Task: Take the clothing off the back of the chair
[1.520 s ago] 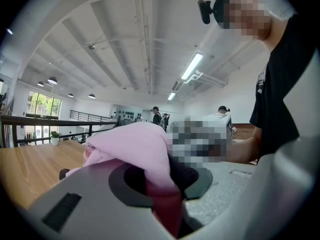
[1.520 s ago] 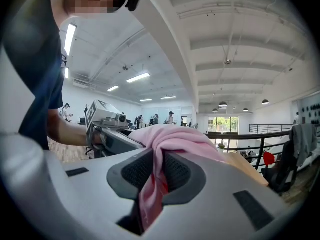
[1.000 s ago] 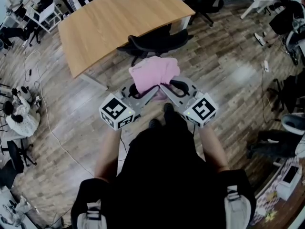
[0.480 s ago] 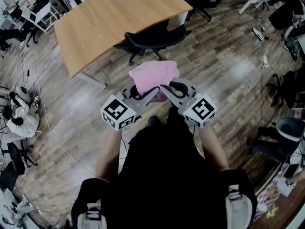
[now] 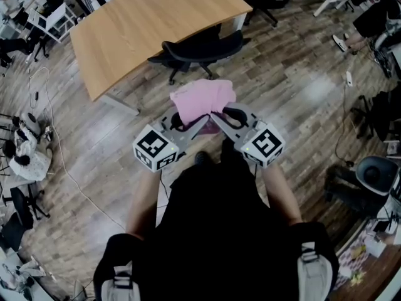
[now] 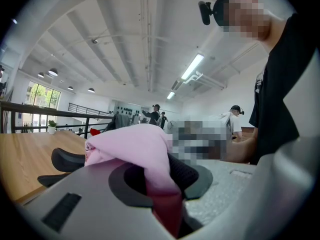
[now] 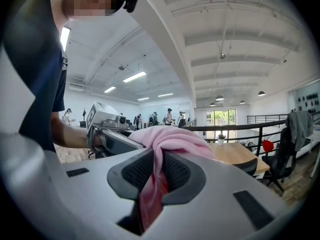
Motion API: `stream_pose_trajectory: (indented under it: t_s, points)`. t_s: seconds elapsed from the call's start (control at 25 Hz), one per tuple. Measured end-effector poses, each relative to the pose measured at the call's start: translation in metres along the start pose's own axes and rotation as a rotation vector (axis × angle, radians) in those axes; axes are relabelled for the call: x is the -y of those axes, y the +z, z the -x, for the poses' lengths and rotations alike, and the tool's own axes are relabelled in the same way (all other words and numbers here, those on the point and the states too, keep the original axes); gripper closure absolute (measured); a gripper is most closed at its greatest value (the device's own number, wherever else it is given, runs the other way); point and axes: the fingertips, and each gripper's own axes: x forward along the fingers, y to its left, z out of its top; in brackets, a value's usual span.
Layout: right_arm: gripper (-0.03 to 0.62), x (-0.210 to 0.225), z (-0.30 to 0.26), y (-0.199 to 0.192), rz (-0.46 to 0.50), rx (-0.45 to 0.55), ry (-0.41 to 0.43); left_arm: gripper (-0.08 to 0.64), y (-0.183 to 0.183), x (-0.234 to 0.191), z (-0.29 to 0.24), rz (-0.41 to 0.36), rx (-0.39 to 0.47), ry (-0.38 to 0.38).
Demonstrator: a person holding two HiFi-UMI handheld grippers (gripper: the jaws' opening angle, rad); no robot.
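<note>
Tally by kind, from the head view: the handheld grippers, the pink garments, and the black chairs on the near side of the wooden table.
Grippers: 2, left gripper and right gripper
Pink garment: 1
Black chair: 1
Total: 4

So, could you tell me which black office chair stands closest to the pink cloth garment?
The black chair by the wooden table, just beyond the pink garment; the others stand farther off.

A black short-sleeved top (image 5: 216, 212), grey shoulder straps (image 5: 311, 271) at five and seven o'clock; left gripper (image 6: 161, 176) and right gripper (image 7: 156, 171) grey, bearing black-and-white marker cubes (image 5: 155, 148).
</note>
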Motion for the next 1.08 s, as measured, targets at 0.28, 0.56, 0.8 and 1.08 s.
stream_pose_trajectory:
  t_s: [0.28,0.56,0.8,1.08]
  points:
    - [0.540,0.001,0.001,-0.001,-0.012,-0.003,-0.012,0.477,-0.001,0.001,-0.002,0.001,-0.008,-0.015]
    - [0.540,-0.001,0.011,-0.011,-0.023,0.009,-0.009,0.477,-0.010,0.010,-0.008,0.012,-0.019,-0.022]
    - [0.540,0.001,0.008,-0.013,0.009,0.032,0.007,0.477,-0.012,0.008,-0.007,0.021,-0.017,-0.024]
    - [0.540,0.004,0.006,-0.014,-0.019,0.012,-0.011,0.477,-0.009,0.003,-0.008,0.016,-0.016,-0.030]
